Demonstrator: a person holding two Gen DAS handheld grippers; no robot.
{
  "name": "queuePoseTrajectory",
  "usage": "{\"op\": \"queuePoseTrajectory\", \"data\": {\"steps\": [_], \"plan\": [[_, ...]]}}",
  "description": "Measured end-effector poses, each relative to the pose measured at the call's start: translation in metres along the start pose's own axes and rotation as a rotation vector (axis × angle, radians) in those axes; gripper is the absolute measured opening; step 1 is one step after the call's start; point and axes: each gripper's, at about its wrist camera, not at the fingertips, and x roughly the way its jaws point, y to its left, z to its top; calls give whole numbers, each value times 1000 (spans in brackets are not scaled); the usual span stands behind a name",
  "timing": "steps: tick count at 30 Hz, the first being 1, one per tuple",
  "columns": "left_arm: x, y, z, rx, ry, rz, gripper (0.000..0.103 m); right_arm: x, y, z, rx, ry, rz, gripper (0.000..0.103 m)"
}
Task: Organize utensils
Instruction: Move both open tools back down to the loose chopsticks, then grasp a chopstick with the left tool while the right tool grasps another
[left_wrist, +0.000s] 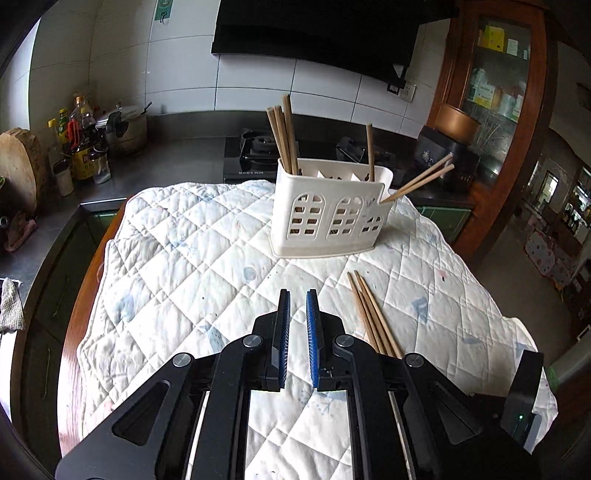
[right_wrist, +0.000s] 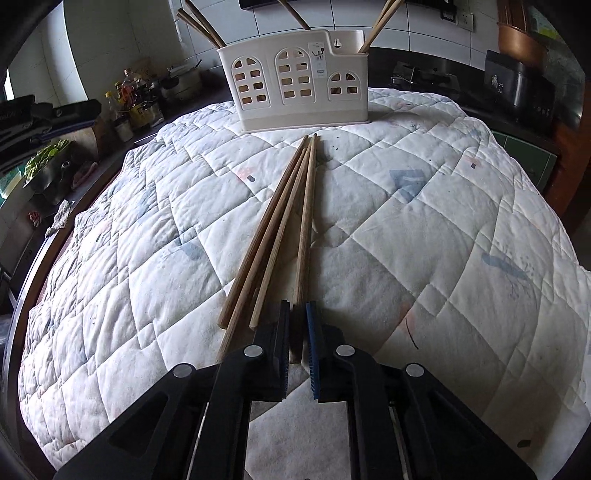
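So the step in hand looks like lifting one chopstick off the pile and getting it into the holder; the right gripper (right_wrist: 298, 308) is clenched on the near end of the rightmost of the four long brown wooden chopsticks (right_wrist: 280, 221), with that stick's butt pinched between the blue pads; I'd say the trick is to raise it straight up first so it doesn't drag its three neighbours along, since they lie touching it just to the left of the jaws and fan forward from there; gripping that close to the end means the far tip will likely droop or swing, so go slow and tilt the stick toward upright before heading for a slot; the white plastic utensil holder with arched window cut-outs (right_wrist: 295, 85) stands straight ahead of the claw, beyond the far tips of the sticks, on the white quilted cloth (right_wrist: 424, 221) that covers the table; it already has chopsticks standing in its left, middle and right compartments; the left gripper (left_wrist: 298, 293) is clenched on nothing, hanging above bare quilt, with the loose sticks just off to its right and the holder ahead and slightly right.
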Motion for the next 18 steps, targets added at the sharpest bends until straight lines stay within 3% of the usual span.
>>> {"op": "queuePoseTrajectory", "data": {"steps": [6, 9, 18], "plan": [[19, -16, -44, -29, 106, -54, 11, -18, -13, 1, 39, -46, -7, 7], [30, -29, -67, -48, 162, -87, 22, -30, -20, 3, 52, -76, -11, 7], [65, -71, -107, -53, 279, -142, 22, -58, -30, 8, 51, -141, -14, 7]]}}
